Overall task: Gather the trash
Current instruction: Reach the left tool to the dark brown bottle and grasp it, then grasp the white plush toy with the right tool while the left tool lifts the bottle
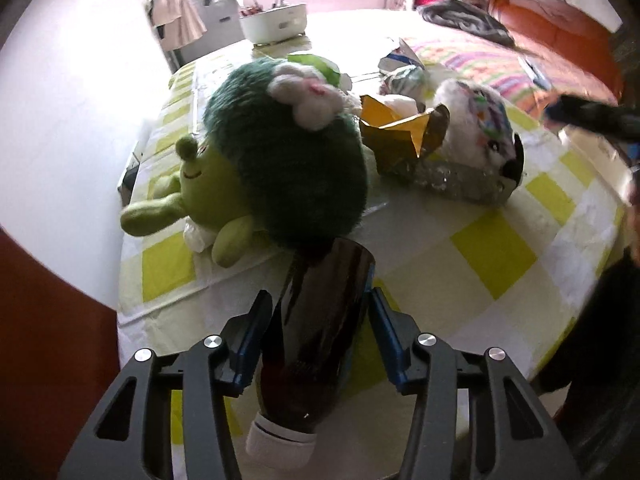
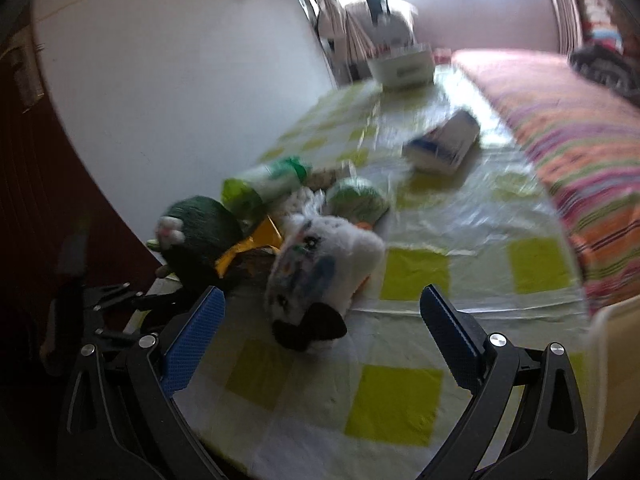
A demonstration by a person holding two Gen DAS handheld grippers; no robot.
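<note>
My left gripper [image 1: 316, 316] is shut on a dark brown plastic bottle [image 1: 316, 336] with a white cap [image 1: 280, 440], held above the near edge of the checked table [image 1: 492, 256]. A torn yellow wrapper [image 1: 400, 128] and crumpled clear plastic [image 1: 452, 176] lie behind it. My right gripper [image 2: 322, 312] is open and empty above the table's [image 2: 400, 404] near edge, just before a white plush toy [image 2: 320, 268]. In the right wrist view a green-and-white bag [image 2: 264, 184], a green crumpled ball [image 2: 358, 198] and a blue-white carton [image 2: 444, 144] lie farther back.
A green hedgehog plush [image 1: 280, 160] lies at the left of the table and also shows in the right wrist view [image 2: 200, 228]. A white bin [image 1: 274, 22] stands at the far end. A striped bed [image 2: 572, 160] runs along the right, a white wall along the left.
</note>
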